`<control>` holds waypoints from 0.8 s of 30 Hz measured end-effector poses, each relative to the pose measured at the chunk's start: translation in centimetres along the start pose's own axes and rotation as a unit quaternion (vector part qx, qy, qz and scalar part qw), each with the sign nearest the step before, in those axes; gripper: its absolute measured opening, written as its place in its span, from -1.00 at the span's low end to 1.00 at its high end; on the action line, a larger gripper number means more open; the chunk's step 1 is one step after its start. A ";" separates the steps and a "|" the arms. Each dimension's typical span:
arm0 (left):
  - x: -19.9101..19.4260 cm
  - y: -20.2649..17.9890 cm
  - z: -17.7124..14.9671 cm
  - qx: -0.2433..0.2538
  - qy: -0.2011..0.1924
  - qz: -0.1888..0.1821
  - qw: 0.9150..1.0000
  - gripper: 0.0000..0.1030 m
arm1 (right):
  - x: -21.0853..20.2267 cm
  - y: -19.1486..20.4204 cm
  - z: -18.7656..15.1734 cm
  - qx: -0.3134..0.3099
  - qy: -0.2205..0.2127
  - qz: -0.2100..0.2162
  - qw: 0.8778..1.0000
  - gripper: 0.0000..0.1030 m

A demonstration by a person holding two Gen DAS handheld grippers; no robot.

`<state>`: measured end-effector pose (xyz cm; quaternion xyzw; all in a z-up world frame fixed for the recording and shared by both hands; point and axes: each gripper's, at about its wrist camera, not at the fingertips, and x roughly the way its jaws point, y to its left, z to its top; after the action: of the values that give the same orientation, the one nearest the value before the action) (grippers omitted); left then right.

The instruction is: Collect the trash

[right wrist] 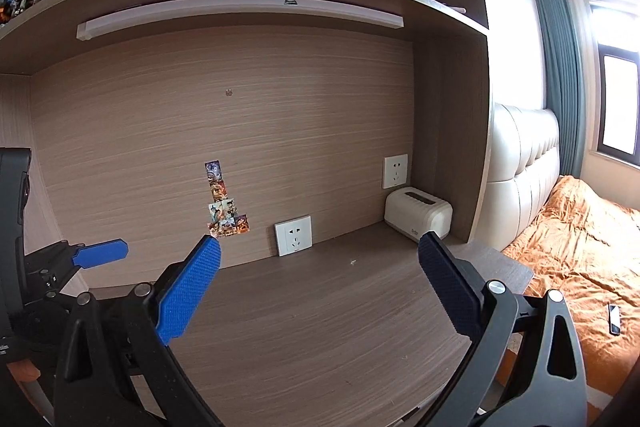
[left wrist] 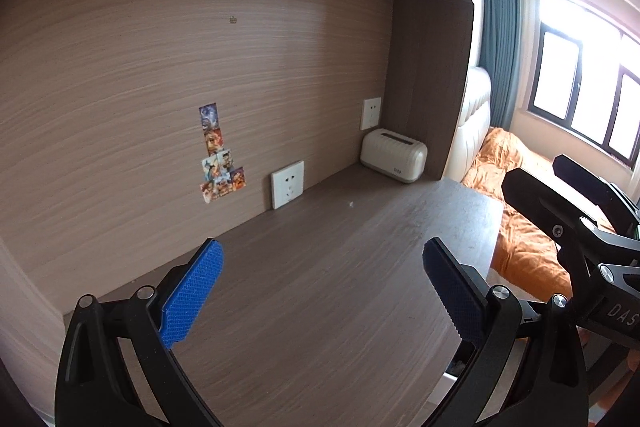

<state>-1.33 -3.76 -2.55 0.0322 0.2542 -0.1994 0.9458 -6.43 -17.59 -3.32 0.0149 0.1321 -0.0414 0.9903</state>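
Desk (right wrist: 320,327) of brown wood under a bookshelf, bed beside it. Only trash visible: a tiny pale scrap (right wrist: 353,261) on the desk, ahead of the right gripper (right wrist: 320,259) and between its blue pads, near the wall socket (right wrist: 293,235); same scrap (left wrist: 351,204) ahead of the left gripper (left wrist: 322,261). Both grippers hover over the desk, jaws spread wide, holding nothing. White tissue box (right wrist: 418,214) sits just beyond the right pad, stickers (right wrist: 224,207) on the back panel past the left pad

Matt wood-grain desk (left wrist: 320,287), wall panel (left wrist: 160,67).
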 end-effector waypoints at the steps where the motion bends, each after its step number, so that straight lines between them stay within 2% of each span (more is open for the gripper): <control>1: -0.1 0.1 0.0 -0.001 0.001 0.002 1.000 0.91 | 0.0 0.1 0.0 0.000 0.000 0.000 1.000 0.91; 6: 0.1 1.0 0.2 -0.008 0.000 0.012 1.000 0.91 | 0.2 0.6 0.0 0.001 0.000 0.003 1.000 0.91; 24: 1.4 1.7 0.6 -0.016 0.003 0.005 1.000 0.91 | 0.8 0.4 0.3 0.006 -0.003 -0.001 1.000 0.91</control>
<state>0.73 -2.76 -2.74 0.0192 0.2601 -0.1909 0.9463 -5.55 -17.22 -3.25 0.0207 0.1292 -0.0434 0.9905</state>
